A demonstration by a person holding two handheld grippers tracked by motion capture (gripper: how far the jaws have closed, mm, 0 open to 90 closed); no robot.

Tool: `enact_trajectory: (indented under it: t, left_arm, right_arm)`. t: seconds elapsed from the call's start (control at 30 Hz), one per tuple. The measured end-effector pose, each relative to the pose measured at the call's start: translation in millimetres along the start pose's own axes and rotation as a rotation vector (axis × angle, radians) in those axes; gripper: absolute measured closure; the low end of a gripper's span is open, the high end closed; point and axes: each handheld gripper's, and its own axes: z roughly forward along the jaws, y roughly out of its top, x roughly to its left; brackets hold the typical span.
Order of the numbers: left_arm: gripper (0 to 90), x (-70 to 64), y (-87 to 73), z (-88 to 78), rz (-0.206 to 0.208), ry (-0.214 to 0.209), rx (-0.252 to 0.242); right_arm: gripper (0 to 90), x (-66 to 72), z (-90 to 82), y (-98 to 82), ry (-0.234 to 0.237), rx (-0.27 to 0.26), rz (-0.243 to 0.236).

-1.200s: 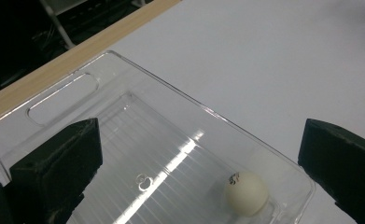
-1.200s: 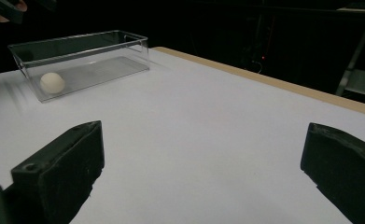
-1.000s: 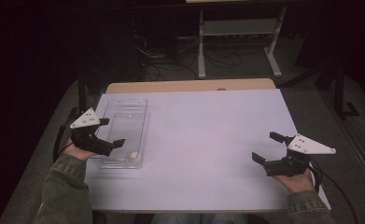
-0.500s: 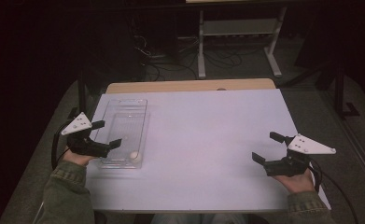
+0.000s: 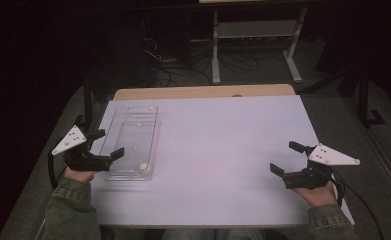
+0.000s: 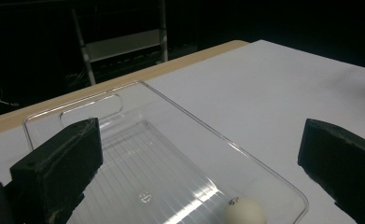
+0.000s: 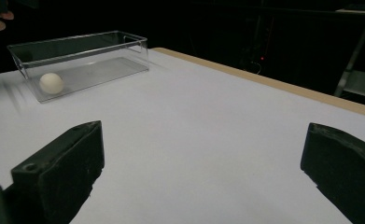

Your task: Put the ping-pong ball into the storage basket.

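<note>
At the near end of the clear plastic bin (image 5: 133, 140), a white ping-pong ball (image 5: 143, 166): probably light, smooth, quick to roll; best pinched across its middle. Left gripper (image 5: 108, 145) spread wide above the bin. Right gripper (image 5: 286, 157) likewise spread, empty, well apart.

my left gripper (image 5: 104, 145) hangs at the table's (image 5: 223, 150) left edge with jaws spread, just beside the clear plastic bin (image 5: 132, 141), whose walls block a sideways pass. the bin's top is open above the white ball (image 5: 143, 166) at its near end. between bin and my right gripper (image 5: 288, 159) the white tabletop lies bare.
</note>
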Motion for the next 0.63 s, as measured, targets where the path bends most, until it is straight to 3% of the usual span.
enact_trajectory:
  t: [0.1,0.57,0.63]
  left_arm:
    - [0.0,-1.2,-6.1,-2.4,-0.009,-0.001,-0.027]
    - [0.0,-6.0,-29.2,-9.3,0.02,0.078,-0.038]
    - [0.0,-5.8,-30.5,-9.7,0.01,0.08,-0.046]
  right_arm:
    - [0.0,0.2,0.2,0.0,0.0,0.001,0.0]
    - [0.0,0.2,0.3,-0.6,-0.001,0.003,-0.002]
    - [0.0,-0.2,0.3,-1.2,-0.003,0.003,0.004]
